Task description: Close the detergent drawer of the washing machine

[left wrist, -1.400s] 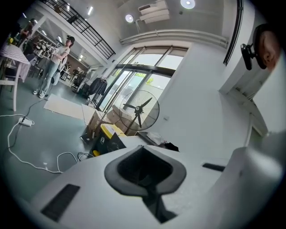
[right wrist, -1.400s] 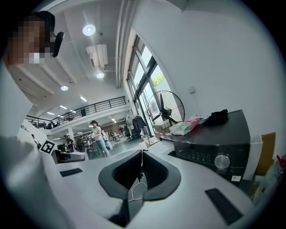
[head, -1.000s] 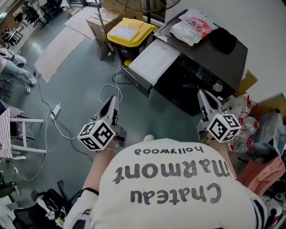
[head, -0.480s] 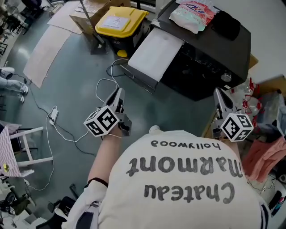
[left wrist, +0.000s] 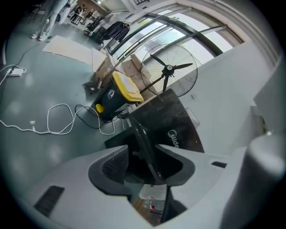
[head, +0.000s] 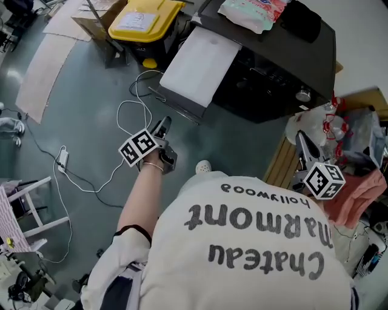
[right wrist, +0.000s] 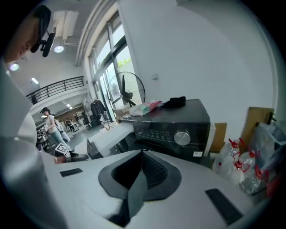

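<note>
The left gripper [head: 163,126], on an outstretched arm, slants down toward the drawer [head: 195,60] without touching it. Its jaws are opening with nothing between them. The right gripper [head: 302,143], held close beside the body, has its jaws pressed together, empty. The drawer stands pulled out from the black washer [head: 276,72], and its inside cannot be made out. Packets [head: 248,11] on the washer are cut off by the frame. Farther off, a bin [head: 140,18] has a yellow lid that hides its contents.

One washing machine [head: 273,66], one drawer [head: 197,57], one yellow-lidded bin [head: 142,15], one fan [left wrist: 167,69], one plastic packet [head: 251,11].
</note>
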The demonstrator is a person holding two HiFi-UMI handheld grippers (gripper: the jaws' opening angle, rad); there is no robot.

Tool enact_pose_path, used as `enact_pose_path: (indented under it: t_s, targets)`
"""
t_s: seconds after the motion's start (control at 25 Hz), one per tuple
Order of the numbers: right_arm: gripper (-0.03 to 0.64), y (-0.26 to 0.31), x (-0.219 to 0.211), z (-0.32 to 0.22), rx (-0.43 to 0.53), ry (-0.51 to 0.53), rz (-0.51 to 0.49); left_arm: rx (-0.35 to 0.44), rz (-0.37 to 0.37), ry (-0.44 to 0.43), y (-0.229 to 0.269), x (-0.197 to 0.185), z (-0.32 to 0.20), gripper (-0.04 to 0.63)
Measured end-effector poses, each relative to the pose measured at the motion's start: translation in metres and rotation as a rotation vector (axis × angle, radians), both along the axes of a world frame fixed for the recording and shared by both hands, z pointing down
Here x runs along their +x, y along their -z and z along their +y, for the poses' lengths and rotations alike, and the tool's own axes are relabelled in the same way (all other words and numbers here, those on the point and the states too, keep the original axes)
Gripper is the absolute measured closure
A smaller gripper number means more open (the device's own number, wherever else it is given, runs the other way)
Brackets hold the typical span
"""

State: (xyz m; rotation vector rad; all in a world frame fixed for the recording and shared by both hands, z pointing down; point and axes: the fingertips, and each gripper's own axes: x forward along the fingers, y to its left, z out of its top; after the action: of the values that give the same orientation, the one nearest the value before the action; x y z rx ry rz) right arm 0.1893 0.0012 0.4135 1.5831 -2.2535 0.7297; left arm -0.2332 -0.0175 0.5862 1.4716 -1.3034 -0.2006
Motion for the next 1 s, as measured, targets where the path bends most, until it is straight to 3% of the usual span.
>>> enact_pose_path:
  t_s: [0.36, 0.52, 0.68, 0.88, 0.92, 1.0]
  targets:
    - [0.586, -0.025, 0.012, 0.013, -0.089, -0.103, -0.089, -0.063, 0.120, 0.012, -0.044, 0.001, -0.021, 0.380]
    - [0.586, -0.028, 0.018, 0.014, -0.109, -0.113, -0.092, -0.048, 0.169, -0.013, -0.048, 0.007, -0.032, 0.381]
    - [0.586, -0.032, 0.015, 0.012, -0.118, -0.095, -0.093, -0.023, 0.204, -0.102, -0.048, 0.025, -0.039, 0.382]
    - [0.586, -0.040, 0.014, 0.015, -0.133, -0.106, -0.095, 0.009, 0.282, -0.098, -0.049, 0.031, -0.042, 0.385]
    - [0.586, -0.040, 0.016, 0.016, -0.134, -0.113, -0.094, 0.024, 0.300, -0.100, -0.046, 0.032, -0.042, 0.401]
    - [0.586, -0.041, 0.019, 0.016, -0.135, -0.130, -0.093, 0.054, 0.340, -0.106, -0.039, 0.035, -0.045, 0.495]
